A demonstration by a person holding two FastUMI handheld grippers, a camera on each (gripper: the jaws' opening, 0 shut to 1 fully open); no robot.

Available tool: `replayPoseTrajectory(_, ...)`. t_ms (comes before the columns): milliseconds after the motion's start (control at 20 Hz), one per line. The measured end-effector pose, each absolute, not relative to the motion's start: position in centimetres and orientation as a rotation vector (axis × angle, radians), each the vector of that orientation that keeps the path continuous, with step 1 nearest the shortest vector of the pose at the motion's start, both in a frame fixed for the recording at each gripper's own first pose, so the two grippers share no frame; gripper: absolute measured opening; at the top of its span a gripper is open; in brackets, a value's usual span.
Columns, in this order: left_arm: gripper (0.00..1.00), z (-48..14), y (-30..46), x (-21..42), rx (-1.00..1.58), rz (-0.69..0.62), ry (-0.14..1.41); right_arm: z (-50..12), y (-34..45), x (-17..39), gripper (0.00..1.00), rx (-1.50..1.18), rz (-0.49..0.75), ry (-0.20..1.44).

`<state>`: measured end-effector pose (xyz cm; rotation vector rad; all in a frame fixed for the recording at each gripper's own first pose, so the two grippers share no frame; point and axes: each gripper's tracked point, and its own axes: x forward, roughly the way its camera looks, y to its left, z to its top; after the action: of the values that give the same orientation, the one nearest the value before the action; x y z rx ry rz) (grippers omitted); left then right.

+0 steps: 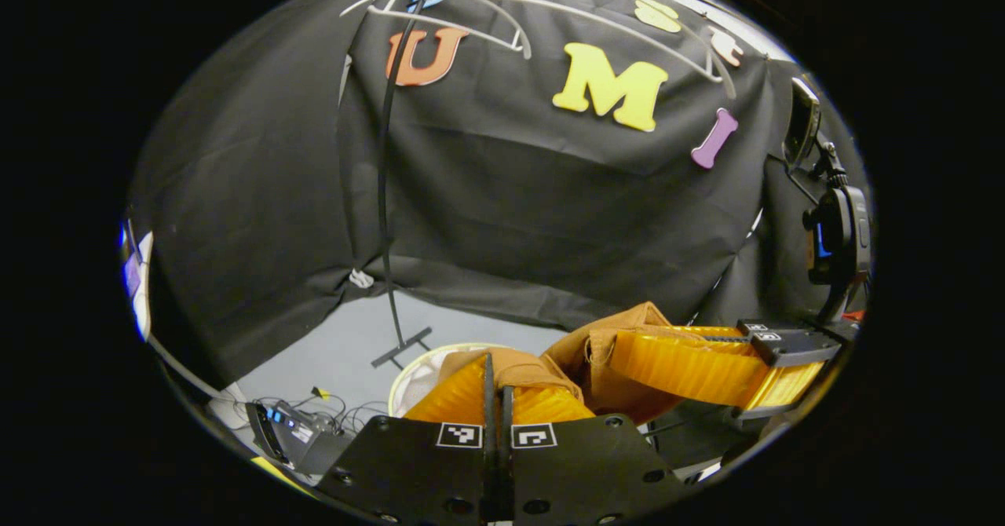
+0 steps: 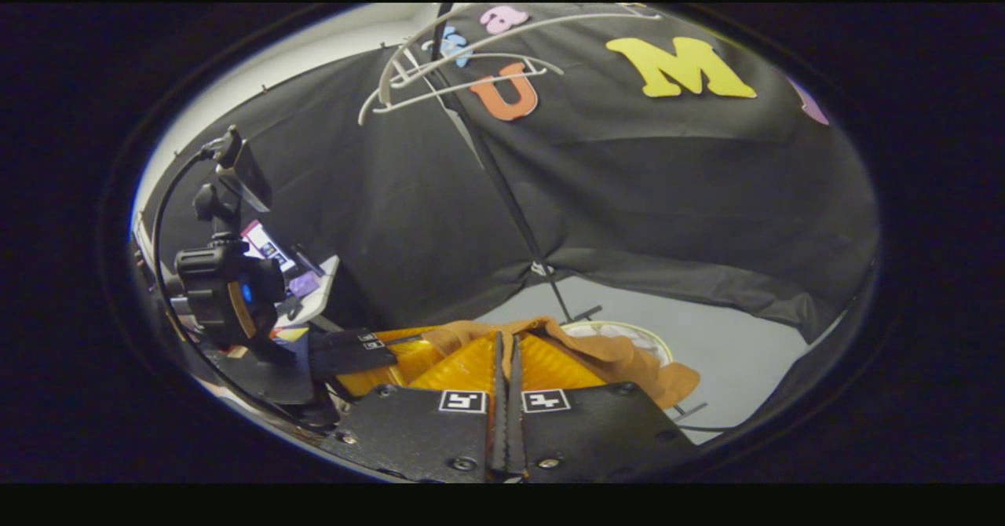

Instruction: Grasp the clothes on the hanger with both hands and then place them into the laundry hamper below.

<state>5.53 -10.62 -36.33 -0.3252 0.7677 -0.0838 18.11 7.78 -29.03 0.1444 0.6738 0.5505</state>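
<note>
- Electronics (image 1: 290,432) with small lit indicators and loose cables lie on the grey floor (image 1: 345,345) at the far left of the left gripper view.
- Just right of them, a thin black stand pole (image 1: 384,196) rises from a flat foot on the floor up to pale curved hanger arms (image 1: 471,27) near the top of the booth.
- Beside the foot of the pole, the pale round rim of the laundry hamper (image 1: 416,373) shows on the floor, partly hidden by fabric.
- At bottom centre of this view, the left gripper (image 1: 496,377) has its two fingers drawn nearly together, with a fold of the brown garment (image 1: 597,353) pinched between them above the hamper.
- Farther right, the right gripper (image 1: 754,353) lies sideways against the same garment, with its camera mount above it.
- In the right gripper view, the left gripper's camera mount (image 2: 224,283) stands at the far left, and its body (image 2: 345,351) reaches in toward the cloth.
- At bottom centre, the right gripper (image 2: 506,353) has its fingers almost closed, a thin edge of the brown garment (image 2: 628,357) caught between them.
- The garment drapes to the right over the hamper rim (image 2: 620,330).
- The stand pole (image 2: 502,188) slants upward behind it to the hanger arms (image 2: 440,78).
</note>
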Motion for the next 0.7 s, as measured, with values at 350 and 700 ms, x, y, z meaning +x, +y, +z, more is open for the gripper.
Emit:
replayPoseTrajectory(350,0.0,-43.0,-13.1,0.7,-0.367,-0.075,0.975,-38.8,5.6,16.3,0.03,0.062,0.456,0.898)
replayPoseTrajectory(700,0.0,-43.6,-14.5,-0.6,-0.319,-0.09,1.041,-41.6,4.7,15.9,0.04,0.064,0.398,0.95)
